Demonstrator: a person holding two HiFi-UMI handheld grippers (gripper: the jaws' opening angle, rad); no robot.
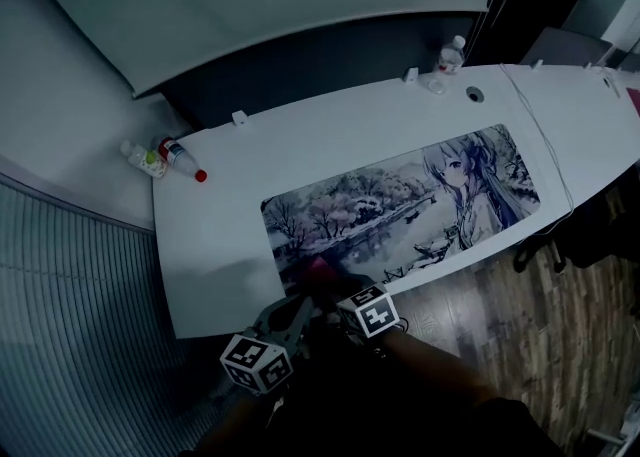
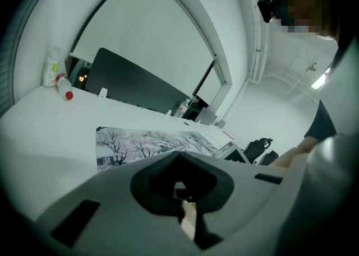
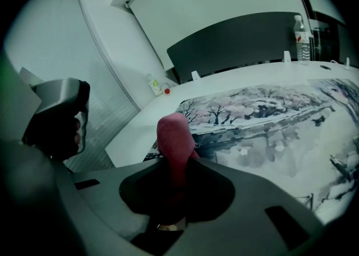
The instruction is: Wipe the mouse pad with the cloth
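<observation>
Step in hand: start of the wipe, cloth gripped, no stroke visibly under way.

- Right gripper (image 3: 175, 166): fingers closed on the pink cloth (image 3: 174, 137); a wad of it sticks out past the tips.
- Cloth is at the near left corner of the mouse pad (image 1: 400, 203), close to the desk's (image 1: 215, 245) near edge. Can't tell from the head view whether it's touching the pad or just above it.
- Left gripper (image 2: 180, 162): fingers together, nothing between them. It's just beside the right one, over the near edge of the desk, doing no work.
- Pad lies flat along the near edge and runs most of the way to the right end. Nothing is sitting on it.
- Small bottles (image 1: 160, 157) at the far left corner and a water bottle (image 1: 452, 53) at the far edge are well apart from the pad.

Next move, my read:
- Press the wad flat onto the pad, then drag it along the long axis toward the right end in overlapping passes.
- The pad may creep on the smooth desk, so the idle left gripper could pin the left corner.
- Keep the grip tight, since only a small bunch of cloth is pinched.
</observation>
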